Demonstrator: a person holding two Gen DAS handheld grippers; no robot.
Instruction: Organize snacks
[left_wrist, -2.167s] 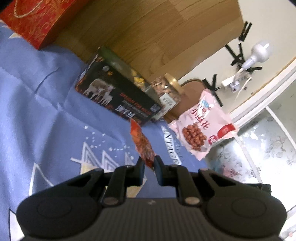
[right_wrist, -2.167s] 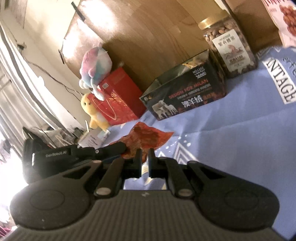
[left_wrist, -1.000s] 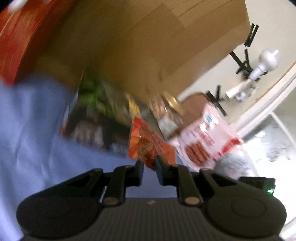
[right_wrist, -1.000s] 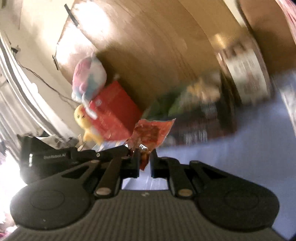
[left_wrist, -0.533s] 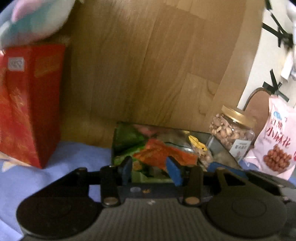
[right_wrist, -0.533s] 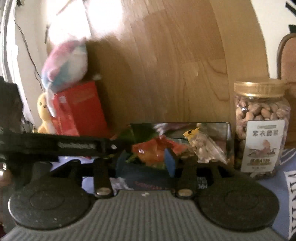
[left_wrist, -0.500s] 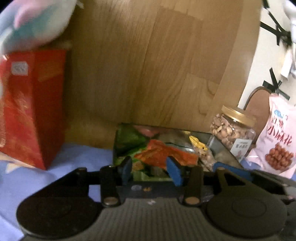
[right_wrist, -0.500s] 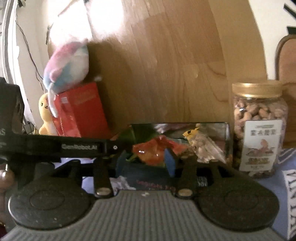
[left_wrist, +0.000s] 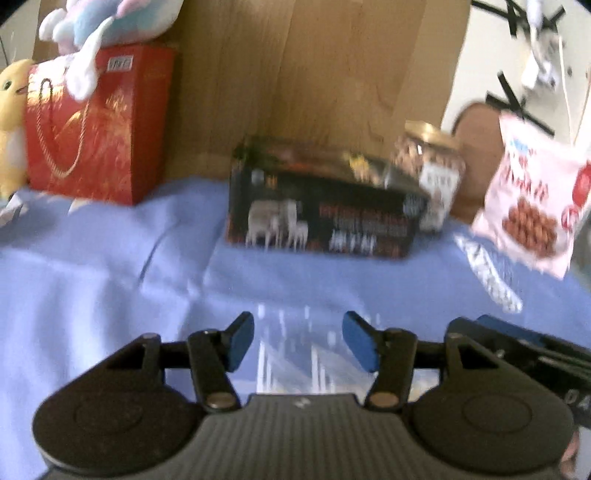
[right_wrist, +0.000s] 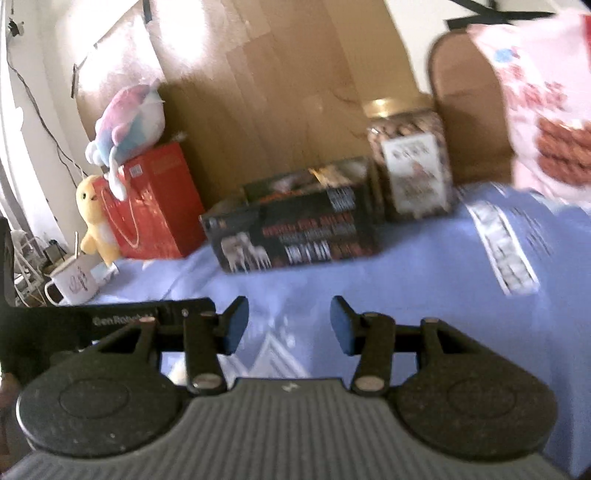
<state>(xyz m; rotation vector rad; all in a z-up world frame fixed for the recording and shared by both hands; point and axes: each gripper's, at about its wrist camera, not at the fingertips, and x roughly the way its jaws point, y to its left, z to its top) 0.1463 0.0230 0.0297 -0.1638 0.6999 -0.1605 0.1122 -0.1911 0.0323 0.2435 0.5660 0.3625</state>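
My blue cloth (left_wrist: 110, 277) carries a black box (left_wrist: 325, 218). Left of the box stands a red bag (left_wrist: 96, 129); right of the box sits a nut jar (left_wrist: 428, 177), then a pink packet (left_wrist: 535, 206).

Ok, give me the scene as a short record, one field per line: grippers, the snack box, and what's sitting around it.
left gripper: open, empty, over the blue cloth
right gripper: open, empty
black box: on the cloth by the wooden board, snack packets inside
nut jar: upright, gold lid, right of the box
pink snack bag: far right
red gift bag: left of the box, plush toy on top
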